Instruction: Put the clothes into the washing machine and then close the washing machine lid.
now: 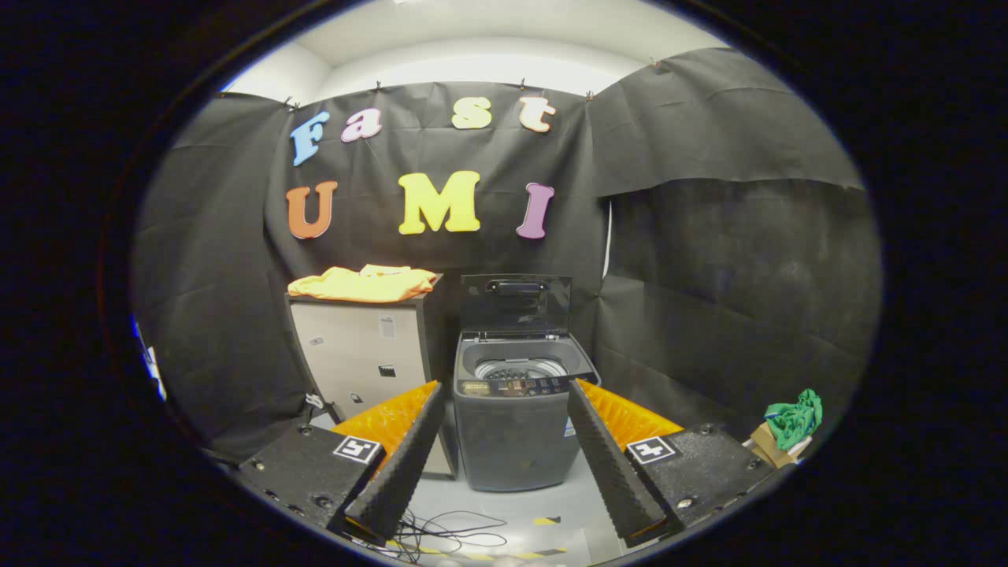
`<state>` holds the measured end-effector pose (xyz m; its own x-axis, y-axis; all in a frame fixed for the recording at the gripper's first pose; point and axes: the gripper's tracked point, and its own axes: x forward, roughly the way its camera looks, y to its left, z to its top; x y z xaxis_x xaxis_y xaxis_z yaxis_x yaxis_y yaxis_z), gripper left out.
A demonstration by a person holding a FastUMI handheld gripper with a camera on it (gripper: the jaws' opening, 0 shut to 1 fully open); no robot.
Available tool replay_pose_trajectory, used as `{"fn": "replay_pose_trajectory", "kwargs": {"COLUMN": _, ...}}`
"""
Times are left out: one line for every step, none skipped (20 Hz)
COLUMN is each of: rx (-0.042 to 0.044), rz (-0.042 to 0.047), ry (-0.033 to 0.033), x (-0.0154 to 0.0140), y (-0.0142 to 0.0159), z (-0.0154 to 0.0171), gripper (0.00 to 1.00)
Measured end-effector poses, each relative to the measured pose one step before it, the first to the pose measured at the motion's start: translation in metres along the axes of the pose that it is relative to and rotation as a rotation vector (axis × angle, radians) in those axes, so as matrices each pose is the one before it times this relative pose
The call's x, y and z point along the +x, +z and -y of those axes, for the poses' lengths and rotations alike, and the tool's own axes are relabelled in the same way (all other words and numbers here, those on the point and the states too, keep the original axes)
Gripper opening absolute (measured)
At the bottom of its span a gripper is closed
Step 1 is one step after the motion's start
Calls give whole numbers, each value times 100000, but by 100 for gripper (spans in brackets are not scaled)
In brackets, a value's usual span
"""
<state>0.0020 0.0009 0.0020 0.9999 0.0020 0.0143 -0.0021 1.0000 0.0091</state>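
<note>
A small grey top-loading washing machine stands on the floor beyond my fingers, framed by the gap between them. Its dark lid is raised upright at the back, and the drum shows inside. Yellow-orange clothes lie in a flat heap on top of a beige cabinet just left of the machine. My gripper is open, fingers wide apart with nothing between them, and well short of both machine and clothes.
Black cloth walls close the booth in on all sides. A green cloth sits on a small cardboard box at the right. Loose black cables lie on the pale floor just below my fingers.
</note>
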Motion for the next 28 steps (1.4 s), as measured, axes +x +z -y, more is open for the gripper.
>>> {"fn": "replay_pose_trajectory", "kwargs": {"rx": 243, "rz": -249, "ry": -254, "x": 24, "y": 56, "z": 31, "gripper": 98}}
{"fn": "replay_pose_trajectory", "kwargs": {"rx": 167, "rz": 26, "ry": -220, "x": -15, "y": 20, "z": -22, "gripper": 98}}
{"fn": "replay_pose_trajectory", "kwargs": {"rx": 47, "rz": 96, "ry": -307, "x": 19, "y": 111, "z": 17, "gripper": 99}}
{"fn": "replay_pose_trajectory", "kwargs": {"rx": -54, "rz": 273, "ry": -371, "x": 40, "y": 71, "z": 26, "gripper": 99}}
{"fn": "replay_pose_trajectory", "kwargs": {"rx": -201, "rz": 218, "ry": -344, "x": 22, "y": 187, "z": 67, "gripper": 99}}
{"fn": "replay_pose_trajectory", "kwargs": {"rx": 162, "rz": 136, "ry": -294, "x": 226, "y": 423, "z": 96, "gripper": 99}}
{"fn": "replay_pose_trajectory", "kwargs": {"rx": 615, "rz": -82, "ry": -93, "x": 495, "y": 579, "z": 149, "gripper": 99}}
{"fn": "replay_pose_trajectory", "kwargs": {"rx": 801, "rz": 5, "ry": 63, "x": 1408, "y": 806, "z": -65, "gripper": 98}}
{"fn": "replay_pose_trajectory", "kwargs": {"rx": 433, "rz": 2, "ry": -87, "x": 807, "y": 678, "z": -129, "gripper": 99}}
{"fn": "replay_pose_trajectory", "kwargs": {"rx": -53, "rz": 250, "ry": 65, "x": 405, "y": 472, "z": -28, "gripper": 99}}
{"fn": "replay_pose_trajectory", "kwargs": {"rx": -816, "rz": 252, "ry": 235, "x": 615, "y": 789, "z": -115, "gripper": 98}}
{"fn": "replay_pose_trajectory", "kwargs": {"rx": -963, "rz": -56, "ry": 246, "x": 592, "y": 627, "z": -131, "gripper": 99}}
{"fn": "replay_pose_trajectory", "kwargs": {"rx": -609, "rz": -102, "ry": 329, "x": 787, "y": 877, "z": -136, "gripper": 99}}
{"fn": "replay_pose_trajectory", "kwargs": {"rx": -213, "rz": 292, "ry": 763, "x": 764, "y": 1032, "z": -352, "gripper": 99}}
{"fn": "replay_pose_trajectory", "kwargs": {"rx": 63, "rz": 638, "ry": 652, "x": 847, "y": 1102, "z": -303, "gripper": 99}}
{"fn": "replay_pose_trajectory", "kwargs": {"rx": -433, "rz": 121, "ry": 380, "x": 860, "y": 921, "z": -183, "gripper": 99}}
{"fn": "replay_pose_trajectory", "kwargs": {"rx": -632, "rz": 352, "ry": 1443, "x": 876, "y": 985, "z": -569, "gripper": 99}}
{"fn": "replay_pose_trajectory", "kwargs": {"rx": -679, "rz": 726, "ry": 1445, "x": 937, "y": 1164, "z": -852, "gripper": 99}}
{"fn": "replay_pose_trajectory", "kwargs": {"rx": -549, "rz": 500, "ry": 1359, "x": 987, "y": 1274, "z": -608, "gripper": 99}}
{"fn": "replay_pose_trajectory", "kwargs": {"rx": -472, "rz": 157, "ry": 1491, "x": 993, "y": 1029, "z": -644, "gripper": 99}}
{"fn": "replay_pose_trajectory", "kwargs": {"rx": 126, "rz": -399, "ry": 1471, "x": 1099, "y": 880, "z": -847, "gripper": 99}}
{"fn": "replay_pose_trajectory", "kwargs": {"rx": 155, "rz": -1178, "ry": 1927, "x": 1225, "y": 886, "z": -912, "gripper": 99}}
{"fn": "replay_pose_trajectory", "kwargs": {"rx": 180, "rz": -856, "ry": 2364, "x": 1321, "y": 976, "z": -1023, "gripper": 99}}
{"fn": "replay_pose_trajectory", "kwargs": {"rx": 282, "rz": 580, "ry": 3405, "x": 1100, "y": 1446, "z": -1423, "gripper": 99}}
{"fn": "replay_pose_trajectory", "kwargs": {"rx": -419, "rz": 466, "ry": 1635, "x": 1494, "y": 1226, "z": -1002, "gripper": 99}}
{"fn": "replay_pose_trajectory", "kwargs": {"rx": -1122, "rz": -642, "ry": 740, "x": 1595, "y": 688, "z": -544, "gripper": 99}}
{"fn": "replay_pose_trajectory", "kwargs": {"rx": -1060, "rz": -281, "ry": 1383, "x": 1342, "y": 804, "z": -877, "gripper": 99}}
{"fn": "replay_pose_trajectory", "kwargs": {"rx": -855, "rz": 323, "ry": 1936, "x": 1229, "y": 1054, "z": -1301, "gripper": 99}}
